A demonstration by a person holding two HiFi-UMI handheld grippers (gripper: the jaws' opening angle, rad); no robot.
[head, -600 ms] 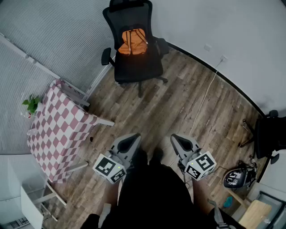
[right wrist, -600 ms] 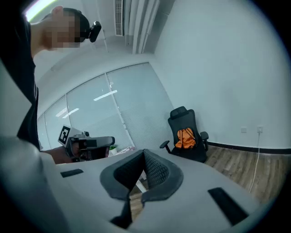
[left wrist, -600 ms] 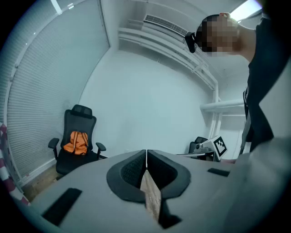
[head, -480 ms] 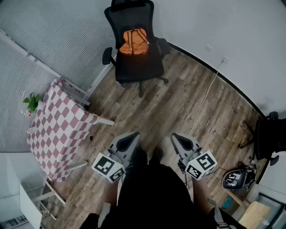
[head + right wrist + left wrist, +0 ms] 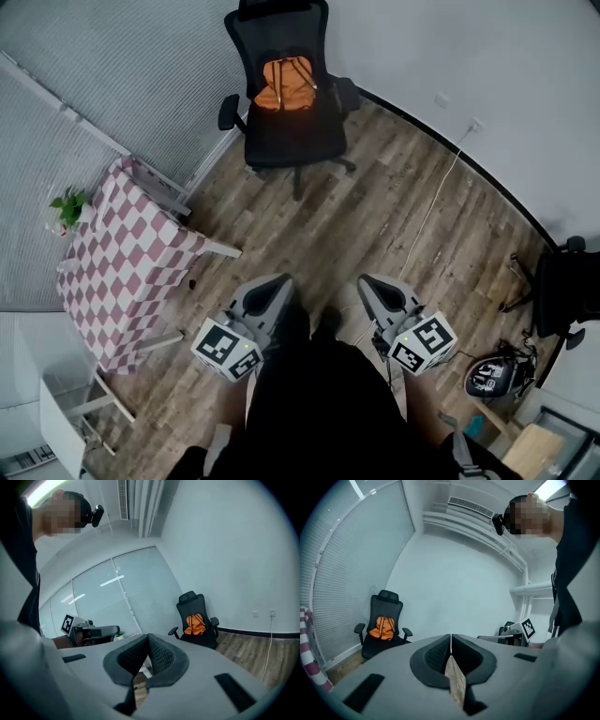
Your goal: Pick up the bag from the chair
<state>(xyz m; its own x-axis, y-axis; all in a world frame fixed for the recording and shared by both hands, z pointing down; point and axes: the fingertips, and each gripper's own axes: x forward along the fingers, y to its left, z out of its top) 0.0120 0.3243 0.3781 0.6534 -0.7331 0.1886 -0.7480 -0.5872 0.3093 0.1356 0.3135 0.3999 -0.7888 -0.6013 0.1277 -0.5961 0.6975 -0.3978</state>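
Little has changed: the chair (image 5: 292,141) and its orange bag (image 5: 286,82) have only drifted slightly up my head view, so I judge the approach barely begun. The bag rests on the seat against the backrest at 12 o'clock, well apart from me. My left hand-held gripper (image 5: 269,293) and right hand-held gripper (image 5: 382,292) are both closed, empty. The wood-plank floor (image 5: 375,216) lies between, with a checkered tabletop (image 5: 122,258) at 9 o'clock.

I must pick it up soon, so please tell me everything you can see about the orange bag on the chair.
The bag is orange, soft cloth by its look, with darker straps down its front. It sits slumped on the seat of the black office chair, leaning against the backrest. Nothing else touches it.
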